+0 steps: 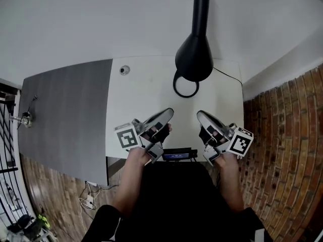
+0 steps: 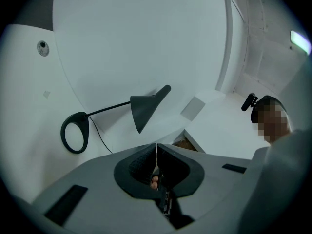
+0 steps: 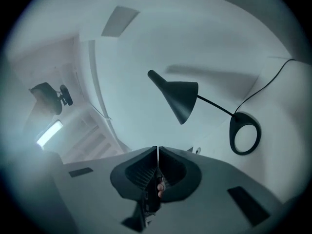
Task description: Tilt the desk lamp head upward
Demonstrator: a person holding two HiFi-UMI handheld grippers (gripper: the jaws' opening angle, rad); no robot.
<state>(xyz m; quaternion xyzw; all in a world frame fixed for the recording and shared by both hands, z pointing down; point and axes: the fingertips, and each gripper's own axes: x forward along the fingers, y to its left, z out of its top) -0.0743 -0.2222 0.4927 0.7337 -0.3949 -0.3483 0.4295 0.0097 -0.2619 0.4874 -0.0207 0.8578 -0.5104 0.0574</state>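
**Black lamp at the desk's far side, both grippers shut and clear of it**

Black and matte, the lamp head is a cone with a long narrow neck. In the head view its wide mouth sits over the top of the ring base, with the neck running away toward the far wall. Both gripper views show the head slanted, mouth down toward the desk and neck up. They also show it carried on a thin rod that rises from the base. A dark cord runs from the lamp toward the desk's right edge.

The lamp stands at the far middle of the white desk. A small round grommet lies near the desk's far left corner.

The left gripper and the right gripper hover over the near part of the desk, well apart from the lamp. Their tips point toward it, one on each side of the middle. Each gripper's jaws are pressed together with nothing between them. A marker cube rides on the left gripper and another on the right.

Between the two hands, at the desk's near edge, sits a small dark device with a bluish strip. A grey panel adjoins the desk on the left. Brick-patterned flooring shows on the right.
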